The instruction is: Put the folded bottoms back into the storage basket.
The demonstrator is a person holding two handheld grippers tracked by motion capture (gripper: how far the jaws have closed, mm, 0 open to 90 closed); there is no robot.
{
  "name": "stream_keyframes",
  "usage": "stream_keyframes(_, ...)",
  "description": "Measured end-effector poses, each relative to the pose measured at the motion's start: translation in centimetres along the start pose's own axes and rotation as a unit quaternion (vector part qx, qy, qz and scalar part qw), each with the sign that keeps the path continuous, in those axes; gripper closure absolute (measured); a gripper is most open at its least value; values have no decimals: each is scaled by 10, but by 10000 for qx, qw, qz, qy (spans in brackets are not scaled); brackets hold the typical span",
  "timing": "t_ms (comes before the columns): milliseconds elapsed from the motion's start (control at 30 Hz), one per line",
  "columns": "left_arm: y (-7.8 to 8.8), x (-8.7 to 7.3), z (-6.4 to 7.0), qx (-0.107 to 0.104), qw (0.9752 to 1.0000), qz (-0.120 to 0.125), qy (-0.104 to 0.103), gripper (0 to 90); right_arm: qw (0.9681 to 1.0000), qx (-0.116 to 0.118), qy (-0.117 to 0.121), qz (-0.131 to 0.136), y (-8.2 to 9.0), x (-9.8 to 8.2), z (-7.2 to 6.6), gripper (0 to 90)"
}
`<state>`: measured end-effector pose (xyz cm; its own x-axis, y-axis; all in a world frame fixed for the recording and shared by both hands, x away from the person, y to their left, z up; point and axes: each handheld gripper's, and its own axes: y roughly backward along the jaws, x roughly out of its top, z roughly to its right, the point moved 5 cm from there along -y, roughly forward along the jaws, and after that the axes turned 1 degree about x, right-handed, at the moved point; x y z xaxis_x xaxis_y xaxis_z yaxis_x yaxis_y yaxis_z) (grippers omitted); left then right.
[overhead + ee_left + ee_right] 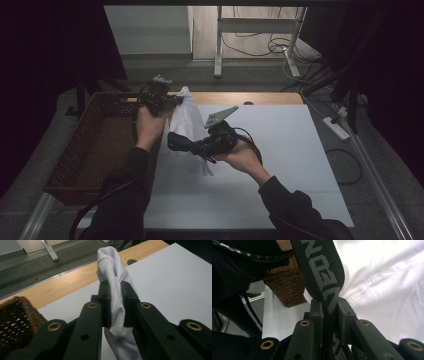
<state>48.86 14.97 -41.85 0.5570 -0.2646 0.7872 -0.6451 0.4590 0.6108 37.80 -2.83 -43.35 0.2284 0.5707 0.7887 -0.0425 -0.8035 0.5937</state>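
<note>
A white garment [186, 119] with a black lettered waistband [322, 277] hangs above the table between both grippers. My left gripper [176, 100] is shut on a bunched fold of the white fabric [113, 277], held over the basket's near corner. Lower and to its right, my right gripper [173, 141] points left and is shut on the waistband. In the right gripper view the band runs between the jaws of the right gripper [329, 306], and the white cloth [387, 290] spreads out to the right.
A brown wicker basket [95, 145] stands at the table's left side, seen also as the basket [15, 315] and the basket [287, 285]. A white board [280, 150] covers the wooden tabletop [250, 97]. Cables and a desk frame [260, 30] lie on the floor beyond.
</note>
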Motion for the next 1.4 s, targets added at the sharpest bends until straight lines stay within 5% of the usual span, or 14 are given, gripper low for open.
stream_keyframes(633, 37, 1, -35, -54, 9999, 155, 31, 811, 9997, 109, 189, 77, -24, 32, -9, 773)
stream_keyframes(1400, 82, 16, -74, 241, 9976, 588, 267, 813, 9983, 168, 327, 446, -43, 79, -10, 773)
